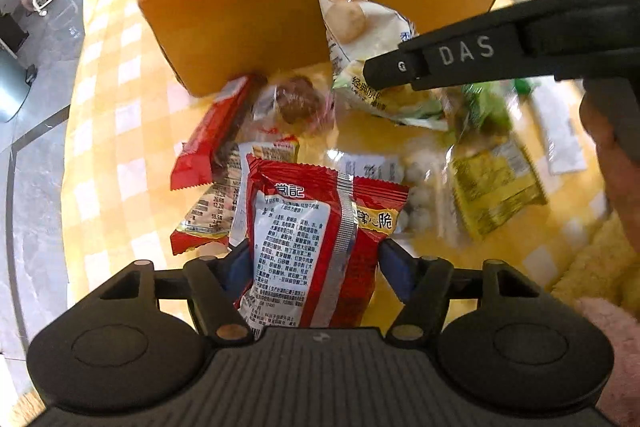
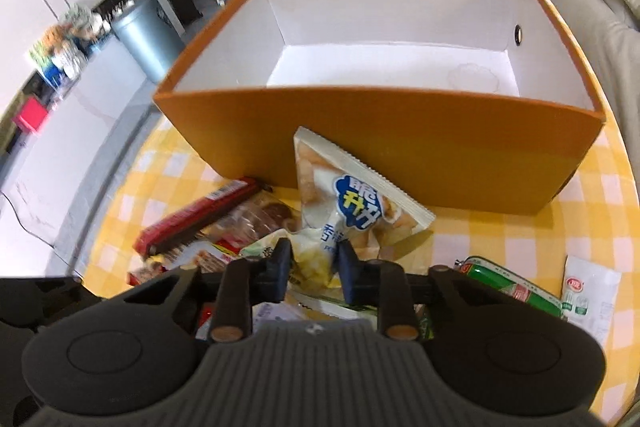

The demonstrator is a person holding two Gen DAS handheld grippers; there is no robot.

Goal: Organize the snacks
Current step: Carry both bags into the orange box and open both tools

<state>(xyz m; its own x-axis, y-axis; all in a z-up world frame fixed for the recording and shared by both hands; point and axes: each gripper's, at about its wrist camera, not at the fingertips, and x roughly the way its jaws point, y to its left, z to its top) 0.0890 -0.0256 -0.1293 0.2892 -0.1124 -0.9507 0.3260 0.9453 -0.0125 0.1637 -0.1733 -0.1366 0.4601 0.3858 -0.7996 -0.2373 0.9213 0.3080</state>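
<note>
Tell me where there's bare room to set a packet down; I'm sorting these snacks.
The orange box is empty, its white floor bare. Bare checked tablecloth lies between the box's front wall and the green packet. In front of the box's left half, red packets and others overlap: crowded.

Yellow-checked tablecloth (image 2: 500,239) under orange box (image 2: 400,155), scattered snack packets (image 1: 208,135) and green sausage (image 2: 508,283).

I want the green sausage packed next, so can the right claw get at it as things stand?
Probably not yet. The right claw is shut on the white chip bag, so it is occupied. The green sausage itself lies uncovered on the tablecloth beside it.
</note>
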